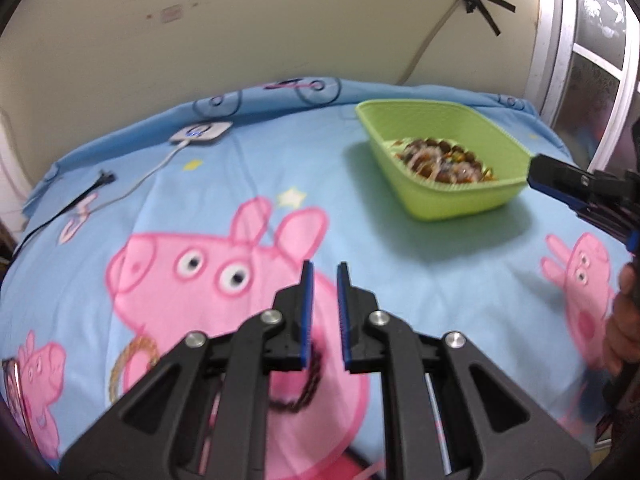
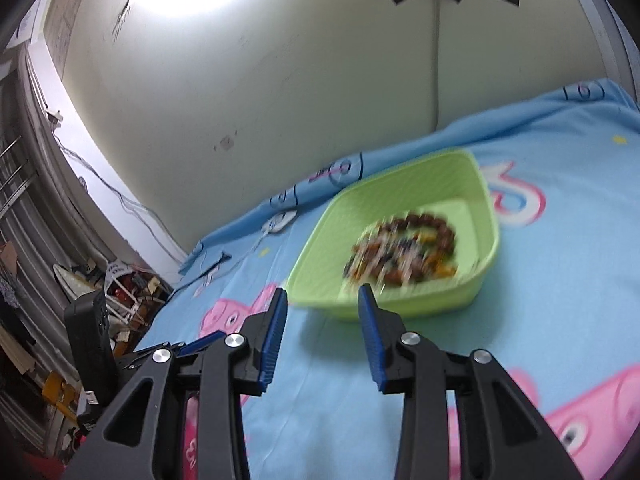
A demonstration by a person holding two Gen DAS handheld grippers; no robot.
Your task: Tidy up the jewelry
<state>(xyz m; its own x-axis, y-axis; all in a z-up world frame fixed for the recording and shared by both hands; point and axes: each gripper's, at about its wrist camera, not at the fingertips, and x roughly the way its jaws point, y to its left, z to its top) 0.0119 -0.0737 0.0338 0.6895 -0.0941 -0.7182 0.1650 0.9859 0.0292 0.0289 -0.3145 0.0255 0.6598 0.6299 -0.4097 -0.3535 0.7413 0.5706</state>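
A green plastic basket (image 1: 460, 204) (image 2: 424, 305) stands on the blue cartoon-pig bedsheet (image 1: 400, 280) and holds a heap of beaded bracelets (image 1: 440, 162) (image 2: 404, 248). A dark braided bracelet (image 1: 310, 390) lies on the sheet just under my left gripper (image 1: 325, 270). A gold chain bracelet (image 1: 132, 360) lies to its left. The left jaws are drawn nearly together, leaving a narrow slit with nothing in it. My right gripper (image 2: 323, 292) hangs just short of the basket's near wall, open and empty. It also shows at the right edge (image 1: 538, 176) of the left wrist view, beside the basket.
A white charger pad (image 1: 202, 132) with its cable and a black hair clip (image 1: 105, 178) lie at the far left of the bed. A hand (image 1: 624, 320) holds the right tool. The cream wall (image 1: 280, 20) runs behind the bed, a window frame (image 1: 592, 60) stands at right, and floor clutter (image 2: 128, 288) lies beyond the bed's edge.
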